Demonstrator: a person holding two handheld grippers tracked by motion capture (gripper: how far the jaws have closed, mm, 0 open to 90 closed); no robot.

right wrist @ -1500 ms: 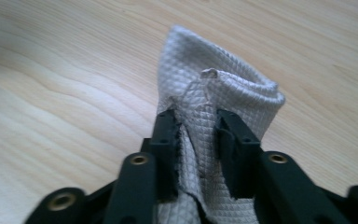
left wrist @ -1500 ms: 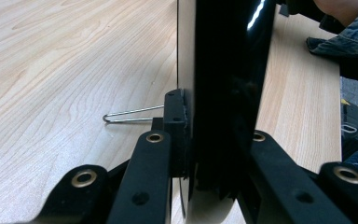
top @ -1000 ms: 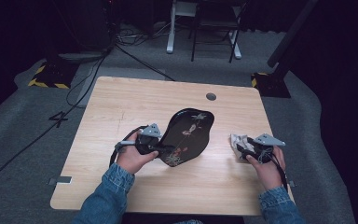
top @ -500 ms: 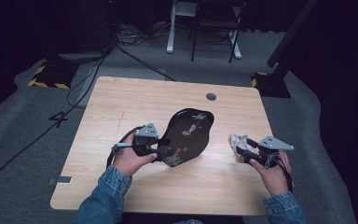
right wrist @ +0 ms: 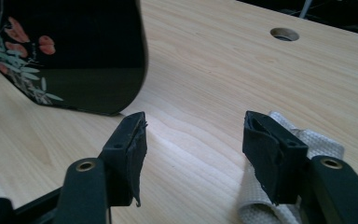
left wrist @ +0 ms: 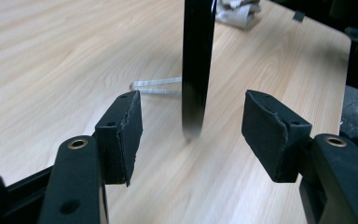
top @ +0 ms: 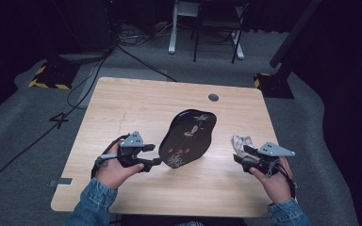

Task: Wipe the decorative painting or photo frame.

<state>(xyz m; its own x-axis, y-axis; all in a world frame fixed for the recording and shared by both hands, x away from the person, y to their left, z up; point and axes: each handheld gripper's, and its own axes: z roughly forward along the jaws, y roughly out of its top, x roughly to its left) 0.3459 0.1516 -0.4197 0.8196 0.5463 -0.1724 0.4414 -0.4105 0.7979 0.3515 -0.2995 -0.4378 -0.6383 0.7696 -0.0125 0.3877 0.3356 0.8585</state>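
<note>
left gripper [top: 156,161] now off black tray [top: 188,139]

The left gripper [left wrist: 193,135] is seen with its jaws just opened wide, nothing pressed. Beyond them, the black tray [left wrist: 196,60] is stood on edge on the wooden table [left wrist: 51,60], a crumpled cloth [left wrist: 237,10] behind.

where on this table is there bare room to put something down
The far left stretch of the table is bare, from the far edge to the black lacquered tray. The near edge between both hands is free too. It is crowded mid-right, where the cloth lies by the right gripper.
</note>
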